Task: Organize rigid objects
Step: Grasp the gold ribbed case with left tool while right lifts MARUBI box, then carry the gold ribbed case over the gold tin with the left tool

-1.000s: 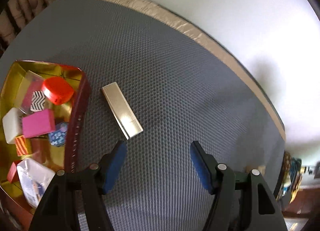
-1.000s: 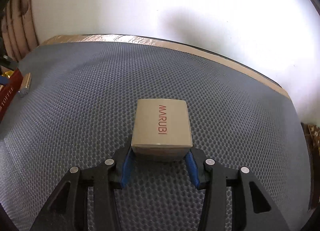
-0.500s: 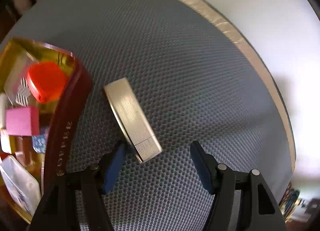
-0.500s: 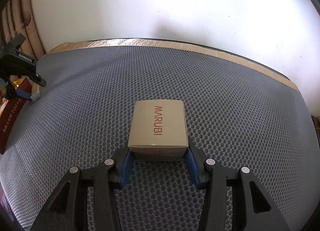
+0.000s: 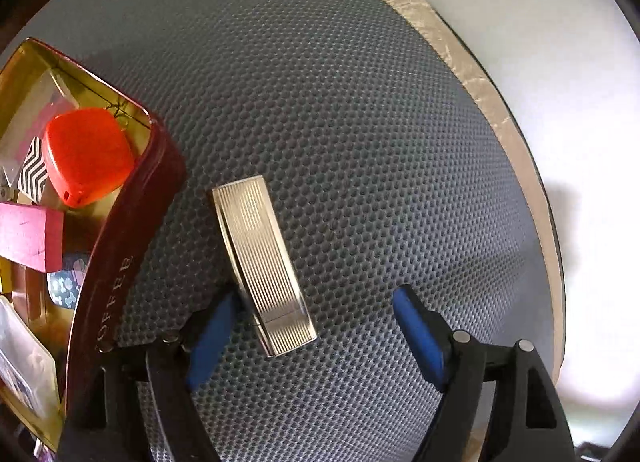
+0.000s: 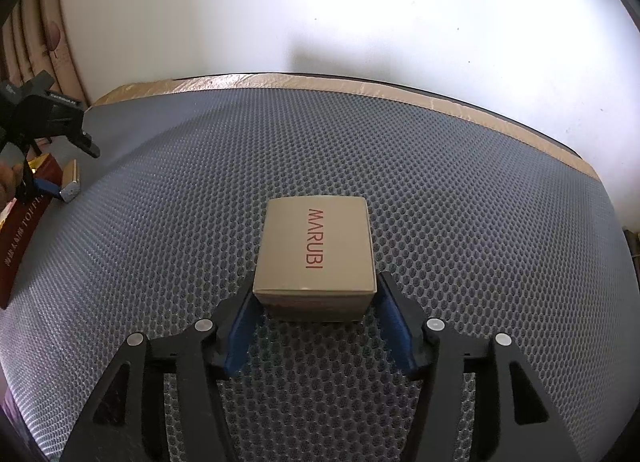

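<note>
Views differ in what they give us. Only the left wrist camera looks into the tin (image 5: 120, 246), a dark red container with a gold interior and rounded corners, lettered on its side. Inside it we see a glossy orange-red rounded case (image 5: 86, 156), a pink box (image 5: 28, 236), a card with black-and-white zigzags (image 5: 32, 174), a blue patterned piece (image 5: 66, 286) and a clear packet (image 5: 20, 362). Only the right wrist camera shows the box (image 6: 316, 250), a tan cardboard block with MARUBI printed in red on its top. It also catches the other tool from outside, at far left, with a bit of a hand (image 6: 8, 182) on it.

Both views show the grey mat (image 5: 360, 142) with its honeycomb texture, edged with wrinkled tan tape (image 5: 460, 54) against a white wall (image 6: 320, 2).

Just beside the tin, apart from its wall, lies the bar (image 5: 262, 262), a slim silvery-gold metal piece with fine lengthwise ribs and a short cap section at its near end. In the right view it is a small shape (image 6: 70, 182) beside the tin.

Our left tongs (image 5: 312, 326) have just been opening and stand wide, blue pads spread; the bar's near end lies between them, close to the left pad, well clear of the right one, and whether it touches the left pad we cannot tell.

Our right tongs (image 6: 316, 322) have just been opening too. They straddle the box's near end, which rests on the mat well away from the tin; both blue pads stand just off its sides, with slim gaps showing.
</note>
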`<state>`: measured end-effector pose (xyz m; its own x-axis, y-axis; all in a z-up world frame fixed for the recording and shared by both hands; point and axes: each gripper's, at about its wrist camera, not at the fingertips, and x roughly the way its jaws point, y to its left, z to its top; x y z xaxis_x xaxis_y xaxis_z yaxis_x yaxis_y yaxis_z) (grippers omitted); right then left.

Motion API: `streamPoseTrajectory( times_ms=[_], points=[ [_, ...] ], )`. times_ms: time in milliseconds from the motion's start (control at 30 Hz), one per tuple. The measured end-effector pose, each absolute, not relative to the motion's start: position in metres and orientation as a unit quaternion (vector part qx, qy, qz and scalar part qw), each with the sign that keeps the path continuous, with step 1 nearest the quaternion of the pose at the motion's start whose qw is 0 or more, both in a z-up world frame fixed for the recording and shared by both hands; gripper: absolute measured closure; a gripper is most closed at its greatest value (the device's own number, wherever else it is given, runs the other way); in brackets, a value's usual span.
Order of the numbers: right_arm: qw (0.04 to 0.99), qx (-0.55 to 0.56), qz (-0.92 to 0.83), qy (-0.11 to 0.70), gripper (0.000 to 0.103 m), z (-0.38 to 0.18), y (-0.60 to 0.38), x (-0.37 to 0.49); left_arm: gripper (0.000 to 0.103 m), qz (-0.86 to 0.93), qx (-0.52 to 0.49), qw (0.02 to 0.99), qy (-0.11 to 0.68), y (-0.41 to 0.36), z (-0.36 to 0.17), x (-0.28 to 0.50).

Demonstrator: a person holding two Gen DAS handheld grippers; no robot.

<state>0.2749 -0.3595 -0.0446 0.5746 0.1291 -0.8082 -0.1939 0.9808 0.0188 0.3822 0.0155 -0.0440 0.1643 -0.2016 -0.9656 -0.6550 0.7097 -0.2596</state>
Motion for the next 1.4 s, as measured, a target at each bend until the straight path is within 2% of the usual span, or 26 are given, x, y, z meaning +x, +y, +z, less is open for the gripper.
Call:
streamPoseTrajectory(
  times_ms=[100, 267, 300, 333, 367, 500, 700, 1000, 1400],
  points=[
    [0.886, -0.036, 0.09, 0.453, 0.042, -0.046, -0.359, 0.275, 0.022, 0.178, -0.336, 0.678, 0.63, 0.013, -0.047, 0.392],
    [0.886, -0.035, 0.09, 0.454, 0.04, -0.046, -0.359, 0.274, 0.025, 0.198, -0.342, 0.676, 0.622, 0.005, -0.049, 0.401],
    [0.886, -0.035, 0.09, 0.454, 0.04, -0.046, -0.359, 0.274, 0.041, 0.218, -0.339, 0.673, 0.62, 0.006, -0.047, 0.4],
    [0.886, -0.035, 0.089, 0.454, 0.04, -0.045, -0.355, 0.271, 0.069, 0.235, -0.33, 0.671, 0.621, 0.006, -0.046, 0.397],
    [0.886, -0.035, 0.089, 0.454, 0.04, -0.045, -0.354, 0.27, 0.072, 0.246, -0.325, 0.671, 0.62, 0.008, -0.045, 0.396],
    [0.886, -0.033, 0.087, 0.455, 0.036, -0.046, -0.355, 0.268, 0.073, 0.22, -0.347, 0.671, 0.617, 0.017, -0.048, 0.397],
    [0.885, -0.032, 0.081, 0.456, 0.034, -0.045, -0.354, 0.263, 0.073, 0.163, -0.313, 0.7, 0.621, -0.007, -0.046, 0.383],
    [0.883, -0.043, 0.075, 0.461, 0.032, -0.048, -0.348, 0.266, 0.073, 0.071, -0.22, 0.743, 0.628, -0.067, -0.04, 0.327],
    [0.882, -0.048, 0.065, 0.464, 0.028, -0.053, -0.336, 0.272, 0.073, 0.021, -0.11, 0.794, 0.597, -0.092, -0.023, 0.261]
  ],
)
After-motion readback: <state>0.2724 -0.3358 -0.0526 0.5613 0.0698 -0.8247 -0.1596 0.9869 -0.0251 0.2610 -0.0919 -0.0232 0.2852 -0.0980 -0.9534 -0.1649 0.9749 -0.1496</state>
